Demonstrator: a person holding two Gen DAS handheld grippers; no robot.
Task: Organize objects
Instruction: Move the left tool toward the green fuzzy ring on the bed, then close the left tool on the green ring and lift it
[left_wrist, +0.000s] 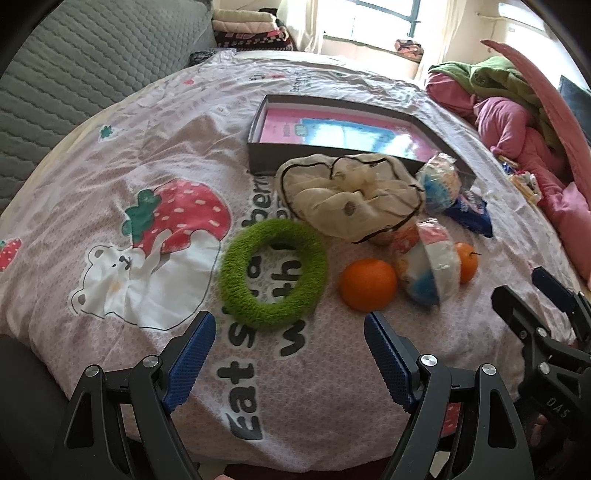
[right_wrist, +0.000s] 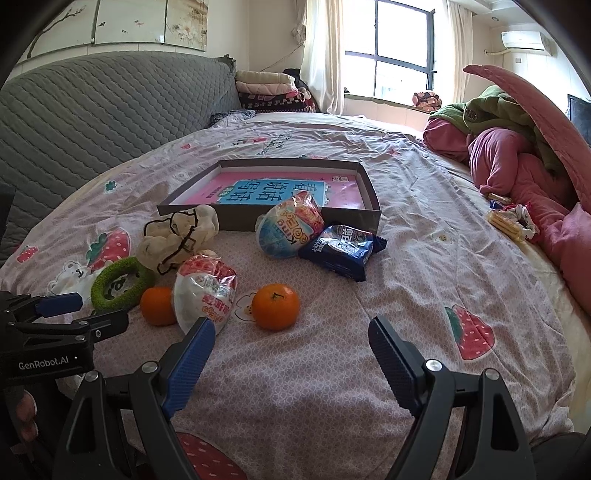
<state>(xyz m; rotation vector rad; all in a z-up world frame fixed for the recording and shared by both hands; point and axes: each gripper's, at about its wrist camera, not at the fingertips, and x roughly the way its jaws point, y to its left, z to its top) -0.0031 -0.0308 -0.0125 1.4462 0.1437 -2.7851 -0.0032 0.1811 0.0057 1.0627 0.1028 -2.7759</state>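
Blue ribbed pads face each other on the left tool (left_wrist: 290, 328), which hovers low over the pink strawberry-print bedspread (left_wrist: 147, 155) with its jaws spread wide and nothing between them; the fuzzy green ring (left_wrist: 273, 274) lies just ahead of it. The right tool (right_wrist: 291, 334) is likewise spread wide and empty, held low over the bedspread just short of the nearer round orange mandarin (right_wrist: 275, 306). The shallow dark cardboard box (right_wrist: 371, 192) sits further back on the bed and contains only a flat pink and blue printed book (right_wrist: 280, 190). All other items lie outside it: a second orange mandarin (right_wrist: 159, 305) touching a clear-wrapped dome-shaped snack (right_wrist: 205, 291), a cream gauze scrunchie with dark edging (right_wrist: 177, 236) against the box's near wall, another wrapped dome-shaped snack (right_wrist: 288, 230) leaning on that wall, and a dark blue foil packet (right_wrist: 341, 251) beside it.
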